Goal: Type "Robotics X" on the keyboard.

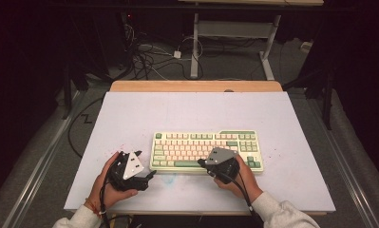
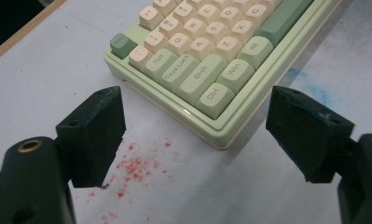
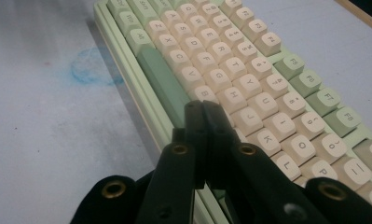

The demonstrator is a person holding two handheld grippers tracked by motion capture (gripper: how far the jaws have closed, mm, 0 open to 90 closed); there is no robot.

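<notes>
A green and cream keyboard [image 1: 206, 149] lies on the pale table [image 1: 130, 118], near its front. My left gripper [image 1: 151, 175] rests just off the keyboard's front left corner [image 2: 216, 135], jaws wide open with nothing between them; its black pads [image 2: 97, 135] flank that corner from a short way off. My right gripper [image 1: 201, 163] hovers over the keyboard's front edge near the space bar [image 3: 162, 79]. Its two jaws are pressed together, tips [image 3: 203, 109] over the letter keys around B and N, with nothing held.
Red speckles [image 2: 132, 168] mark the table by the left gripper, and a blue smudge [image 3: 93, 67] lies in front of the keyboard. A wooden strip [image 1: 196, 86] edges the table's far side. Cables [image 1: 149, 57] and desk legs stand on the floor beyond.
</notes>
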